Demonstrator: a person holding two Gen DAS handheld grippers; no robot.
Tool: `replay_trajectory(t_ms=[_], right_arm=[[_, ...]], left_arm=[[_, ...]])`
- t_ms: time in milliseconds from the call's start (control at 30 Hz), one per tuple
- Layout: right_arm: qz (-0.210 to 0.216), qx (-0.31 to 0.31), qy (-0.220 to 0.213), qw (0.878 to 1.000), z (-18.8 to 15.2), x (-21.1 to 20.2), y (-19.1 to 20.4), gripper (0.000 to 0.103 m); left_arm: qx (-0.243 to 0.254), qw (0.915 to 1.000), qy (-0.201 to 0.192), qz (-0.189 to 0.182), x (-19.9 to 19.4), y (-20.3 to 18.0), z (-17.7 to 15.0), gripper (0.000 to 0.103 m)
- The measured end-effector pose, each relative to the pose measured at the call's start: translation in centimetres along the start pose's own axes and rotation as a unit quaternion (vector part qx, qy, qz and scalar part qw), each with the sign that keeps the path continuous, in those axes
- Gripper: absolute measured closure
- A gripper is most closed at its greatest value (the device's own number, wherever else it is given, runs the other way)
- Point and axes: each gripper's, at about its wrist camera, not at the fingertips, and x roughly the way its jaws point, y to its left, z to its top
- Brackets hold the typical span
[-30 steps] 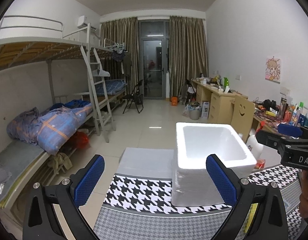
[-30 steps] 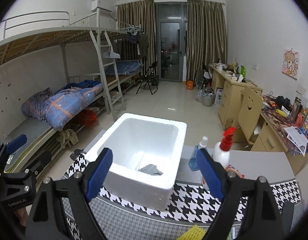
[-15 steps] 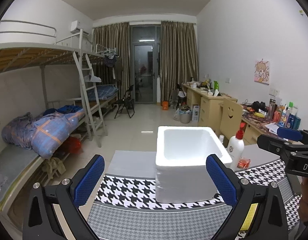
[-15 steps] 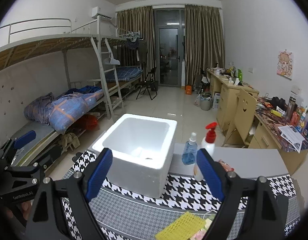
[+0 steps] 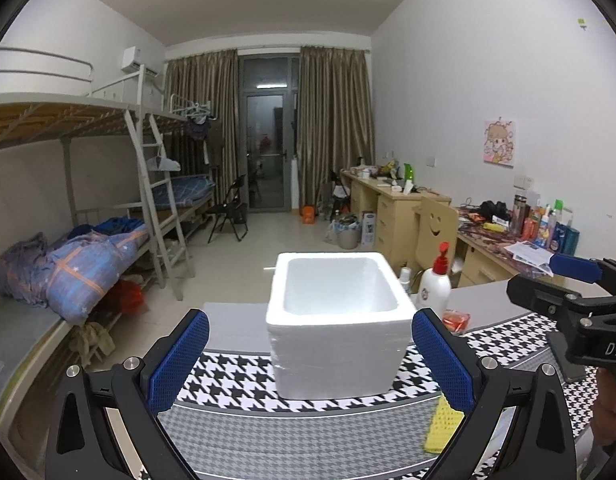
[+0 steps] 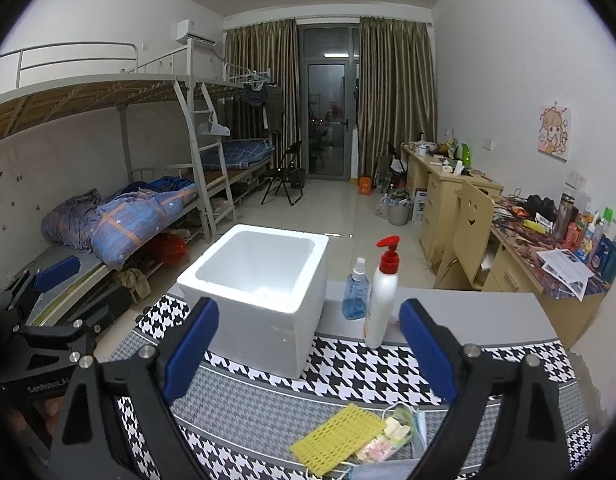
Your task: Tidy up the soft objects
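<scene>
White open-top foam box (image 6: 260, 292) stands upright on a table covered with black-and-white houndstooth cloth (image 6: 371, 372), toward the table's far-left part in the right wrist view; inside of the box mostly washed out by glare, contents cannot be told. Soft items lie in a loose pile at the table's near edge: a yellow perforated mesh pad (image 6: 335, 432) on top, overlapping a pale patterned cloth piece (image 6: 381, 446) and a light blue face mask (image 6: 415, 428) with thin ear loops; the pile is apart from the box, nearer the camera and to its right. In the left wrist view only a corner of the yellow mesh pad (image 5: 441, 426) shows, partly behind a finger. Left gripper (image 5: 309, 360), black frame with blue pads, has jaws spread wide, nothing between them, held above the near table edge and pointing toward the box. Right gripper (image 6: 308, 352), same build, is opening, jaws far apart, nothing pinched; it hangs above the soft pile, not touching it. Just right of the box stand a white pump bottle with red top (image 6: 381, 296) and a small clear blue spray bottle (image 6: 355, 290), side by side, both upright. A small red-orange packet (image 5: 453, 320) lies by the pump bottle's base. Background: metal bunk bed with blue quilt (image 6: 124, 220) on the left, wooden desk row (image 6: 451, 184) along the right wall, curtained glass door (image 6: 327, 120) at the far end.
</scene>
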Motion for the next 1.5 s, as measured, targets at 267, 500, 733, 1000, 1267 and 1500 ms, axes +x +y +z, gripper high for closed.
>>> replay_trajectory(t_ms=[267, 500, 733, 1000, 1267, 1500], right_arm=[[-0.015, 0.001, -0.006, 1.000, -0.8, -1.8, -0.8, 0.009], [-0.035, -0.004, -0.011, 0.999, -1.9, -3.2, -1.3, 0.009], [-0.043, 0.010, -0.010, 0.999, -2.7, -4.2, -2.3, 0.009], [-0.067, 0.022, -0.013, 0.997, -4.0, -5.3, -3.5, 0.009], [-0.081, 0.032, -0.012, 0.996, -5.2, -6.0, -4.6, 0.009], [-0.087, 0.046, -0.008, 0.995, -6.1, -6.0, -5.7, 0.009]], left_arm=[[0.000, 0.9999, -0.001, -0.017, -0.6, -1.1, -0.3, 0.001], [0.008, 0.9992, 0.002, -0.038, -1.0, -2.8, -0.8, 0.001], [0.013, 0.9985, -0.001, -0.053, -1.6, -4.2, -1.2, 0.001], [0.018, 0.9977, 0.001, -0.065, -1.8, -5.6, -1.7, 0.001], [0.020, 0.9968, 0.004, -0.077, -1.9, -6.5, -2.5, 0.001], [0.025, 0.9962, 0.010, -0.083, -1.6, -7.5, -3.2, 0.001]])
